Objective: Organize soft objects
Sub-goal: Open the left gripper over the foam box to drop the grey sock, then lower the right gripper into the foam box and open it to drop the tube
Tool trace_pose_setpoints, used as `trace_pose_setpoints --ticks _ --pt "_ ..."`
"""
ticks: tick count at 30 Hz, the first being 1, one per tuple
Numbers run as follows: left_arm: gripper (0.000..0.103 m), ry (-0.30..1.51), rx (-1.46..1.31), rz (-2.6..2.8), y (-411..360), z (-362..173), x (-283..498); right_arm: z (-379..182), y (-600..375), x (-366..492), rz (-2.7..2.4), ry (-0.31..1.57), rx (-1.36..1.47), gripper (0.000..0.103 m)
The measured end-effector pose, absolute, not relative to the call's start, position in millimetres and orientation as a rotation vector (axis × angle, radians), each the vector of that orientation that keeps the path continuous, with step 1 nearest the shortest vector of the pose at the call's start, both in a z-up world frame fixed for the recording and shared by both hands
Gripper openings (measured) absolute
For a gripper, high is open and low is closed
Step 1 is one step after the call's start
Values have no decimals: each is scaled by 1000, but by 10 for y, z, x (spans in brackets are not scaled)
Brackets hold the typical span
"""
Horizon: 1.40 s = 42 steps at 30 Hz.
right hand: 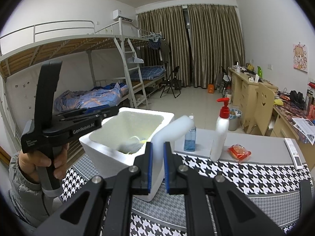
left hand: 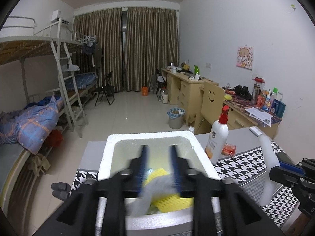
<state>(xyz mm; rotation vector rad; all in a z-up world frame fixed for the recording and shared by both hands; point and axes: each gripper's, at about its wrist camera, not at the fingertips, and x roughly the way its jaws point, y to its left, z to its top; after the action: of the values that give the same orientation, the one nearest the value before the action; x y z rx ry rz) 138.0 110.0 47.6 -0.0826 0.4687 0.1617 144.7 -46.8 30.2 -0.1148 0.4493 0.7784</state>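
Note:
A white foam box (left hand: 149, 135) stands on the table, with yellow foam netting (left hand: 173, 202) lying inside it. My left gripper (left hand: 158, 149) hangs over the box with its jaws apart. A blurred grey soft piece (left hand: 145, 194) sits loose below the fingers, above the netting. The pads do not press on it. In the right wrist view the foam box (right hand: 102, 135) is left of centre, and a hand holds the left gripper (right hand: 112, 111) above its rim. My right gripper (right hand: 157, 147) is shut on a bent white foam strip (right hand: 177, 125) just beside the box.
A white pump bottle (right hand: 221, 129) with a red top, a blue bottle (right hand: 190, 137) and a red packet (right hand: 239, 152) stand right of the box. A remote (right hand: 294, 153) lies at the far right. A houndstooth cloth (right hand: 246, 175) covers the near table.

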Motion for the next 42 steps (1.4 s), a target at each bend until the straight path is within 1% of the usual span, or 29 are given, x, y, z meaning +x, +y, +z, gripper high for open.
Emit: trace_pose_setpoints --ticks 1,2,3,6,8,9,42 --pt "58 464 -90 166 1119 466 1369 299 -462 1446 778 451 -116 13" --pt "72 460 -96 169 1131 464 1371 298 -452 1448 776 452 -116 13" --pt "82 453 -104 178 1154 457 1355 295 -444 1452 774 454 -118 13" --pt "93 441 -113 193 1201 446 1320 288 -426 1467 770 459 -120 13" --pt "100 433 -114 204 1226 443 1287 287 -414 1472 770 461 -121 13" --pt "102 425 -112 210 1236 442 1255 288 -403 1470 770 461 -123 13" --pt "102 386 -81 308 1356 355 750 334 -73 1523 787 456 -148 14"
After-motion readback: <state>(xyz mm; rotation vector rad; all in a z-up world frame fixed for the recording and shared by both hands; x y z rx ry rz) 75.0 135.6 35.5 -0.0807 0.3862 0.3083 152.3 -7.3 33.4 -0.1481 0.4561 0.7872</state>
